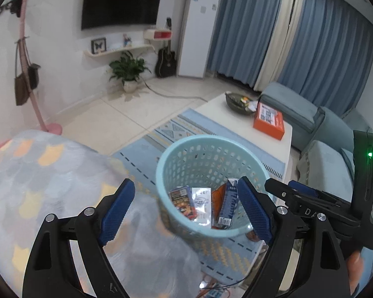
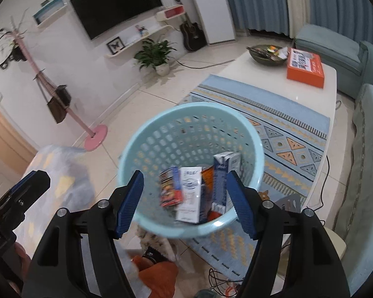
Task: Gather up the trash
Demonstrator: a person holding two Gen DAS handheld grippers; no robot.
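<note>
A light blue perforated plastic basket (image 1: 186, 149) stands on the patterned rug and also shows in the right wrist view (image 2: 161, 129). Inside it lie several pieces of trash: a red snack packet (image 1: 182, 202) (image 2: 170, 187), a white carton (image 1: 201, 206) (image 2: 190, 195) and a dark blue carton (image 1: 227, 202) (image 2: 221, 176). My left gripper (image 1: 186, 211) is open and empty above the basket's near rim. My right gripper (image 2: 185, 203) is open and empty above the basket. The right gripper also shows in the left wrist view (image 1: 298, 193).
A white coffee table (image 2: 310, 94) holds an orange box (image 2: 305, 67) and a dark bowl (image 2: 266, 53). A blanket-covered seat (image 1: 37, 186) is at the left. Teal sofa (image 1: 310, 121) at the right. Cables and orange wrapping (image 2: 156, 275) lie on the floor below.
</note>
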